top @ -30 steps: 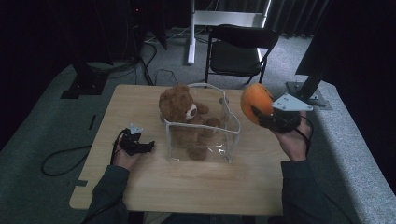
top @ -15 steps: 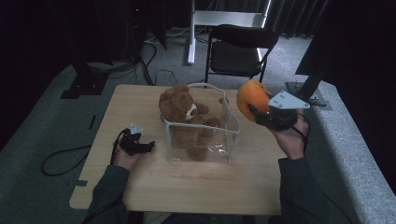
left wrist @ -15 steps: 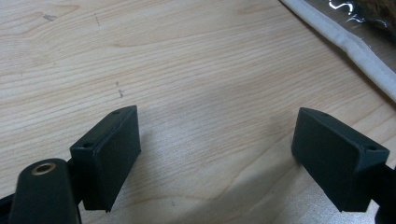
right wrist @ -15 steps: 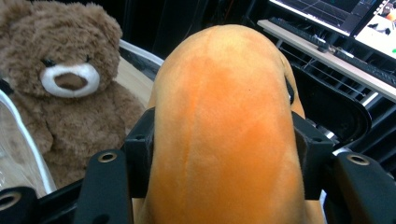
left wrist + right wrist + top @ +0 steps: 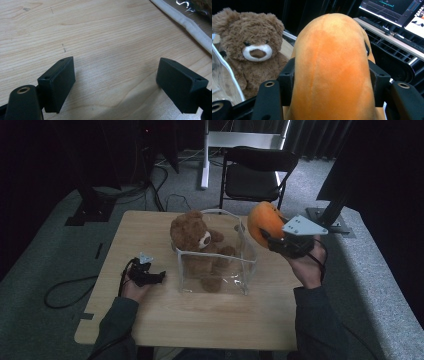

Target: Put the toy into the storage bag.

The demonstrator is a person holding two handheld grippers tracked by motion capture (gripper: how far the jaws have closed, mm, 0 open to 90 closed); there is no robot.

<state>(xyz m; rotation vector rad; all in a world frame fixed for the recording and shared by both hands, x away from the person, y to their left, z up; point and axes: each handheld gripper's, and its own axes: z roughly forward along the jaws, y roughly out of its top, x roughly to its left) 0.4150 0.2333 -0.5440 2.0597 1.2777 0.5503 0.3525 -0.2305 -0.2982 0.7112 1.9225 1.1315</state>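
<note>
1. My left gripper point(image 5: 159, 277) rests low on the wooden surface point(image 5: 200, 320), near its left side; in the left gripper view its jaws stand wide apart with only bare wood grain between them.
2. My right gripper point(image 5: 270, 237) is raised above the right side of the surface, the grey three-cornered plate on top of it.
3. Its jaws are clamped on an orange plush toy point(image 5: 332, 70); in the right gripper view the black pads press into its soft sides, left and right, and the toy bulges up between them.
4. In the high view the orange plush toy sits in the air just beside the right rim of the clear container point(image 5: 245, 265), above the level of its white-edged rim.
5. The container stands in the middle of the surface, between my two grippers.
6. A brown teddy bear point(image 5: 195, 237) sits upright inside it, leaning towards its back left corner.
7. Beyond the surface, a black folding chair point(image 5: 255, 175) stands on the grey carpet.
</note>
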